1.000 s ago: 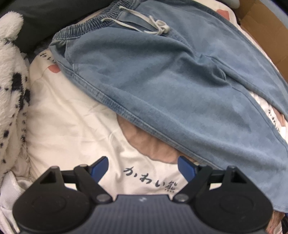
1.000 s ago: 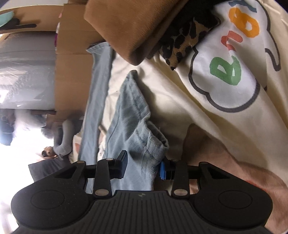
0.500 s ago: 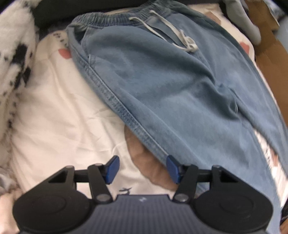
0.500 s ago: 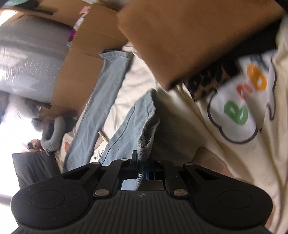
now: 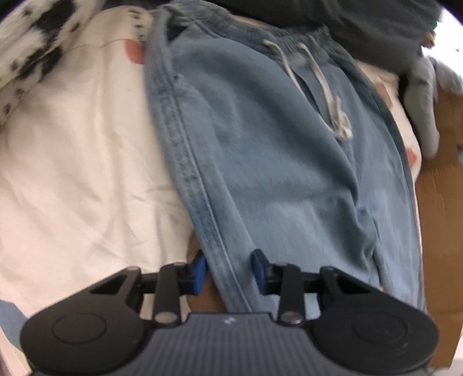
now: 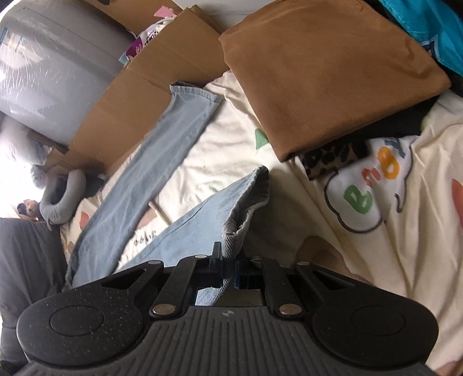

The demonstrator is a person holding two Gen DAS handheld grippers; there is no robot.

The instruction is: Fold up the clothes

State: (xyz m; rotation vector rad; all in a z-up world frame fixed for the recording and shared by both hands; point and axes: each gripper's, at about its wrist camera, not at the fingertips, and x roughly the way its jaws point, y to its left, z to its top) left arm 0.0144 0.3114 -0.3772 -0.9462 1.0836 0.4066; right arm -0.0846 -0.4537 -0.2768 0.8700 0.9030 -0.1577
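Observation:
Light blue jeans (image 5: 275, 173) with a white drawstring (image 5: 327, 95) lie flat on a cream printed bedsheet (image 5: 72, 173), waistband at the far end. My left gripper (image 5: 229, 272) straddles their stitched side seam; its jaws are closing with the denim edge between the blue pads (image 5: 199, 272), and a gap still shows. In the right wrist view my right gripper (image 6: 228, 270) is shut on the hem of one jeans leg (image 6: 202, 225), which hangs raised above the sheet. The other leg (image 6: 162, 144) lies stretched out flat beyond it.
A folded brown cloth (image 6: 332, 72) rests on a leopard-print piece (image 6: 330, 162) at the far right. Cardboard (image 6: 130, 110) borders the bed, with a grey neck pillow (image 6: 62, 199) beside it. A spotted plush blanket (image 5: 34, 43) and dark fabric (image 5: 376, 23) edge the waistband end.
My left gripper rolled and dropped onto the jeans' side seam while its jaws narrowed around it. My right gripper shut on the leg hem and lifted it off the sheet.

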